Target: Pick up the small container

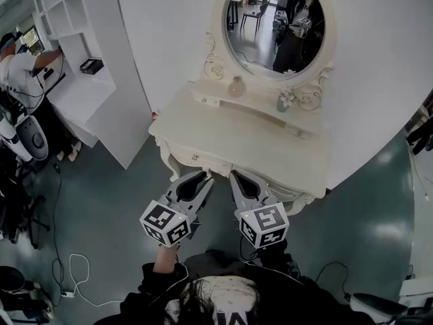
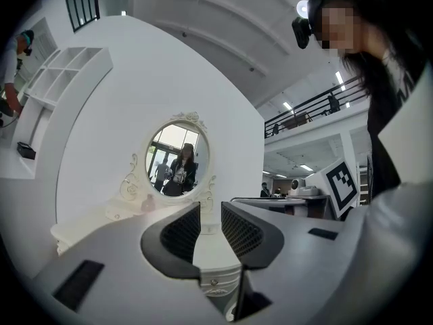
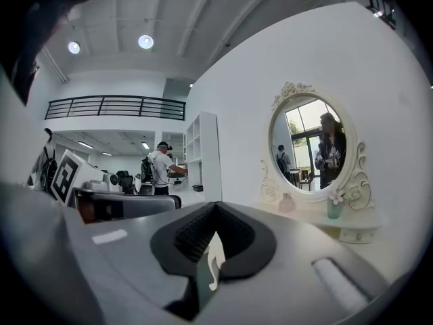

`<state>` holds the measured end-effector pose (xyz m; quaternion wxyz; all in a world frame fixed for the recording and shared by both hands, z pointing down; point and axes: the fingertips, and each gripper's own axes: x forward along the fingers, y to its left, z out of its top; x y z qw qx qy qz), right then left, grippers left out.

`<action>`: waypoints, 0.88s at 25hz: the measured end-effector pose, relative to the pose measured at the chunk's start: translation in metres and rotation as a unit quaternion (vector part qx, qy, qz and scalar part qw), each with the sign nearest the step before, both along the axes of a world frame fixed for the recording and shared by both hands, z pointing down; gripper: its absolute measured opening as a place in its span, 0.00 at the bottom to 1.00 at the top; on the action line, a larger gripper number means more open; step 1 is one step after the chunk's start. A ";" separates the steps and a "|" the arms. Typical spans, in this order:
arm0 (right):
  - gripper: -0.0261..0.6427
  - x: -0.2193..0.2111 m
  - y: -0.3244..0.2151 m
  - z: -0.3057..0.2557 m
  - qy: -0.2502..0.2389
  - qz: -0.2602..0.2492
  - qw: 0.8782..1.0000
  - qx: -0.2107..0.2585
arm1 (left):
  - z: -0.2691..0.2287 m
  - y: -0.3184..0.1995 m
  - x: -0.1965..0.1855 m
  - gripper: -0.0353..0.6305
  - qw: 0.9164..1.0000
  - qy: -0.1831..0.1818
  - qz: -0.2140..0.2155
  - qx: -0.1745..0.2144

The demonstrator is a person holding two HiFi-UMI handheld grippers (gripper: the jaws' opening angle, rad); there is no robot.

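Note:
A small pink round container (image 1: 235, 87) stands on the raised back ledge of a white dressing table (image 1: 223, 131), under its oval mirror (image 1: 274, 22). It also shows as a pale pink container (image 2: 148, 205) in the left gripper view and as a pink container (image 3: 287, 204) in the right gripper view. My left gripper (image 1: 203, 179) and right gripper (image 1: 238, 178) hover side by side before the table's front edge, well short of the container. The left gripper (image 2: 210, 212) is shut with only a thin slit between its pads. The right gripper (image 3: 215, 208) is shut too. Neither holds anything.
A green vase with flowers (image 1: 283, 102) stands on the same ledge, right of the container. A white shelf unit (image 1: 74, 19) and a person (image 1: 20, 66) are at the far left. Cables (image 1: 74, 269) lie on the dark floor at lower left.

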<state>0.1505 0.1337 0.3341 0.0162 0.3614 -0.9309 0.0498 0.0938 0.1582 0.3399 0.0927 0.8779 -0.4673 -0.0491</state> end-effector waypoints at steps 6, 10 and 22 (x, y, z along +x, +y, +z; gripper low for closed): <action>0.05 -0.024 0.001 0.004 0.006 0.003 1.000 -0.002 | 0.004 0.002 -0.022 0.17 1.000 0.000 0.006 -0.007; 0.05 -0.034 0.004 0.013 0.010 0.009 1.000 -0.010 | 0.013 0.005 -0.032 0.17 1.000 0.001 0.013 -0.015; 0.05 -0.039 -0.012 0.035 0.035 0.028 0.998 -0.032 | 0.040 -0.006 -0.043 0.17 0.998 0.024 0.029 -0.044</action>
